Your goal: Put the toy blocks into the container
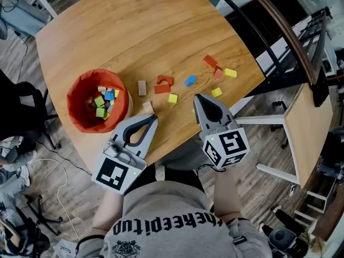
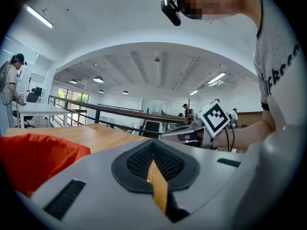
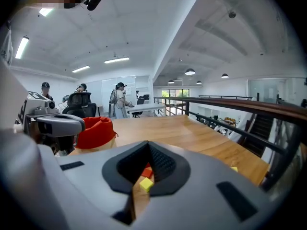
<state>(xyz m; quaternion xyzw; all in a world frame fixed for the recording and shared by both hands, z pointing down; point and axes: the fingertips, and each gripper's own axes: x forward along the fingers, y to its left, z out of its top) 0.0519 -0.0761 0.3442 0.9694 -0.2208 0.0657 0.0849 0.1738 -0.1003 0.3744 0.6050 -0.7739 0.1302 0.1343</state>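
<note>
Left tongs (image 1: 153, 117) and right tongs (image 1: 196, 97) are closed and empty. Loose blocks (image 1: 172, 98) lie on the worktop (image 1: 134, 31) just beyond their tips. The part-filled red container (image 1: 76, 102) sits left of the left tongs.

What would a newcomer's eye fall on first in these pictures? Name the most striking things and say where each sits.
First, the red fabric container on the left of the wooden table, with coloured blocks inside. To its right more blocks lie scattered, among them a red arch and a blue piece. At the near edge the left gripper and right gripper are both shut and empty.
</note>
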